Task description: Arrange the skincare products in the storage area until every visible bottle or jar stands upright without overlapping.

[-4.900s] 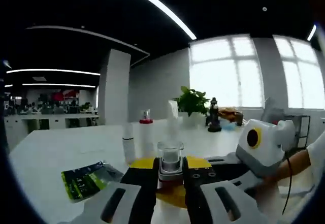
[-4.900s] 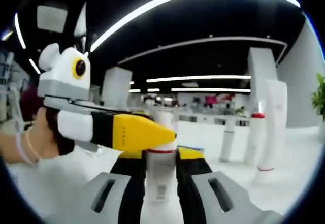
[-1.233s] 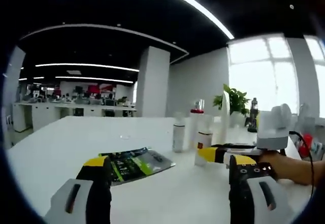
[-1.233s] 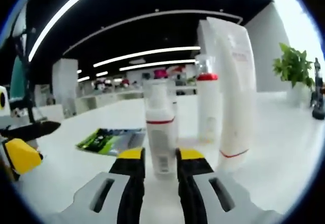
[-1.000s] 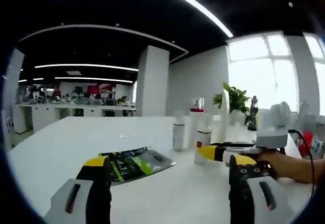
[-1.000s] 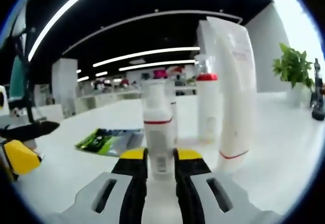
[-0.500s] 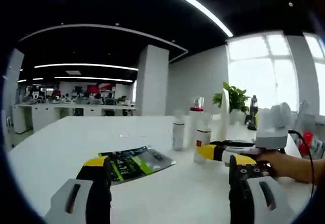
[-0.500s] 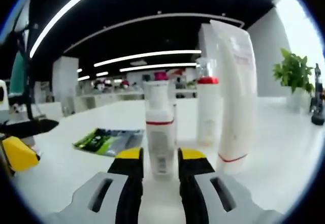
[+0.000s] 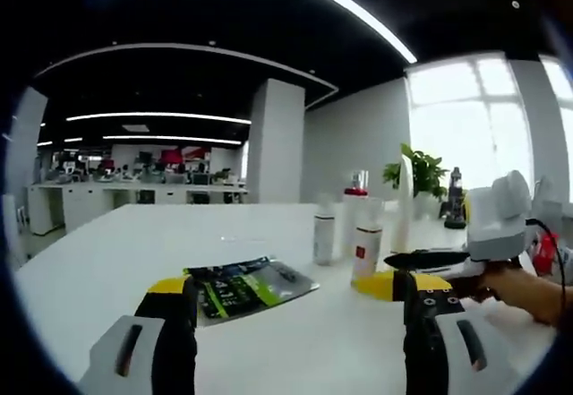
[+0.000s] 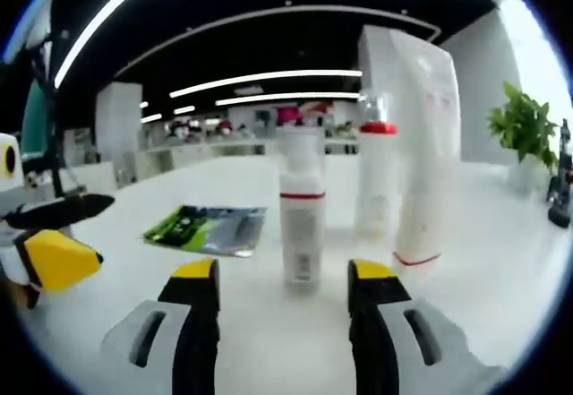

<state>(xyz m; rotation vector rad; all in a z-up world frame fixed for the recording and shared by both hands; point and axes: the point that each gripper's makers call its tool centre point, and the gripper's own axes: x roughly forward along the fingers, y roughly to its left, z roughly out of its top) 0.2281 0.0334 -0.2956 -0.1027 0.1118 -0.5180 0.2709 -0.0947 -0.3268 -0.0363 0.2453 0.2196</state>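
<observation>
- Right gripper: jaws, earlier close around the small white bottle, have since spread wide and hold nothing.
- Around: green sachet flat on white table; red-capped bottle and tall tube upright behind.
- Left gripper: spread wide, empty.
- Small white bottle: upright, just ahead between the right jaws.

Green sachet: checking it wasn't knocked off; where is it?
In the right gripper view the green sachet lies flat on the white table, left of the red-banded bottle.
</observation>
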